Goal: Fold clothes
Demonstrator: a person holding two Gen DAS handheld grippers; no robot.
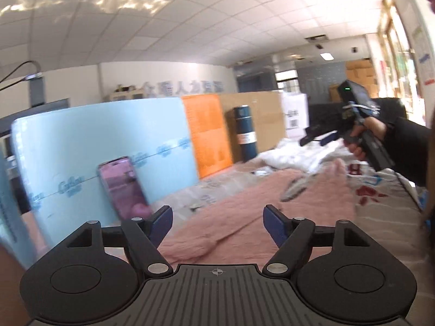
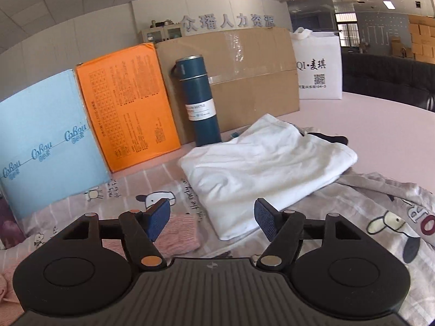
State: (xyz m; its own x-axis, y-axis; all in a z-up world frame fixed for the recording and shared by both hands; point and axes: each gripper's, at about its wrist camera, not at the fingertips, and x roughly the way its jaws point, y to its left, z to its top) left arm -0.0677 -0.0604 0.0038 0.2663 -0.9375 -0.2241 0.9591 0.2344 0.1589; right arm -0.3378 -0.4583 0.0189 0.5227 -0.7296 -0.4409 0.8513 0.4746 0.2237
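Observation:
A pink knitted garment (image 1: 261, 203) lies spread on the printed sheet in the left wrist view; its edge (image 2: 179, 233) shows in the right wrist view. My left gripper (image 1: 217, 222) hovers above it, open and holding nothing. My right gripper (image 2: 212, 220) is open too, raised above the sheet just short of a folded white garment (image 2: 261, 168). In the left wrist view the right gripper (image 1: 318, 138) hangs over a white crumpled pile (image 1: 293, 154), held by a hand in a dark sleeve.
Along the back stand a light blue box (image 2: 46, 146), an orange box (image 2: 127, 111), a dark blue flask (image 2: 201, 100), a cardboard box (image 2: 244, 73) and a white bag (image 2: 318, 68). A phone (image 1: 123, 187) leans on the blue box. A cartoon-print sheet (image 2: 367, 217) covers the table.

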